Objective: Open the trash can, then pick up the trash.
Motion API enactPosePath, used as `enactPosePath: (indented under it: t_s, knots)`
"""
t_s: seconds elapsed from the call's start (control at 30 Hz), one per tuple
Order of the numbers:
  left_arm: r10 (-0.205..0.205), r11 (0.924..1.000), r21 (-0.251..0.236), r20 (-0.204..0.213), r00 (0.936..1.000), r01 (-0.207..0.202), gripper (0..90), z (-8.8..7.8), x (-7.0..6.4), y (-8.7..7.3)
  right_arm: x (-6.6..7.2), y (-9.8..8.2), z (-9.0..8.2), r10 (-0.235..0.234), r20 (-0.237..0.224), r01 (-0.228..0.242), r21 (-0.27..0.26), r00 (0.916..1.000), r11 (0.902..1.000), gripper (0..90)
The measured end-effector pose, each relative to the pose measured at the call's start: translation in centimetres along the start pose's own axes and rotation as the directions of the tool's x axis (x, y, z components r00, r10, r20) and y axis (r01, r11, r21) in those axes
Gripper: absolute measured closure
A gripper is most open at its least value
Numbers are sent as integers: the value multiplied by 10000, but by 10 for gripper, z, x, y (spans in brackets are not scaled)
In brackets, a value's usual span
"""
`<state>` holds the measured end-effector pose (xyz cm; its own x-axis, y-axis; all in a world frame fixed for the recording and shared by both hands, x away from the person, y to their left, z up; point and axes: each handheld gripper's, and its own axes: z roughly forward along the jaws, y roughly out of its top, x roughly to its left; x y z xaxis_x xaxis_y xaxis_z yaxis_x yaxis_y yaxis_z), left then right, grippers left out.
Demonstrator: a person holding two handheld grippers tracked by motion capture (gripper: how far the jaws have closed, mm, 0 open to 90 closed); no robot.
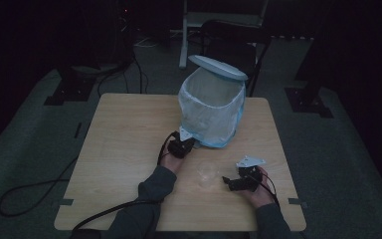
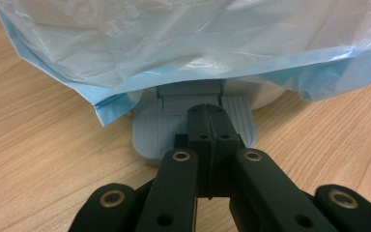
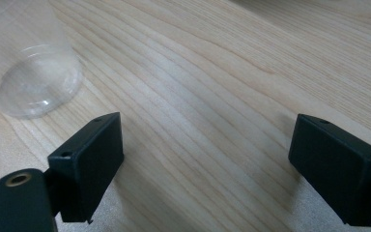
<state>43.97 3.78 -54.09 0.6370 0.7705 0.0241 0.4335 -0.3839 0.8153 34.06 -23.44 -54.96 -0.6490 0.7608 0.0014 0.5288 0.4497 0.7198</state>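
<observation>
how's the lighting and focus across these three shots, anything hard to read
High view: dim and underexposed, room black, the clear cup barely visible. Left gripper view: bright, the bin's pedal and bag sharp. Right gripper view: well lit, the wood grain crisp, the cup washed out, the near fingers slightly soft.

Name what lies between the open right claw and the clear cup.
Bare tabletop separates the right claw from the clear cup, as the right gripper view shows.

bin (image 2: 265, 94) body hidden behind bag (image 2: 174, 43) | cup (image 3: 29, 72) top cut off by picture's edge
</observation>
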Motion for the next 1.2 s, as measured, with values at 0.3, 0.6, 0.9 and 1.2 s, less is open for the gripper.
enactPosePath:
  t_s: [0.3, 0.6, 0.9, 1.2]
  knots:
    - [-155, 9999, 24, 89, 9998, 155, 900, 0, 2, 0, 0, 0, 0, -21, -4, 21, -1, 10000, 10000, 115]
    - [-264, 9995, 201, 153, 9995, 260, 900, 2, 3, 1, 0, 0, 0, -31, -12, 31, -6, 10000, 10000, 116]
    - [-286, 9993, 263, 154, 9995, 282, 900, 3, 3, 1, 0, 0, 0, -24, -11, 24, -2, 10000, 10000, 117]
    - [-307, 9991, 306, 153, 9994, 302, 900, 3, 3, 1, 0, 1, -8, 188, 180, -190, 83, 9997, 9998, 428]
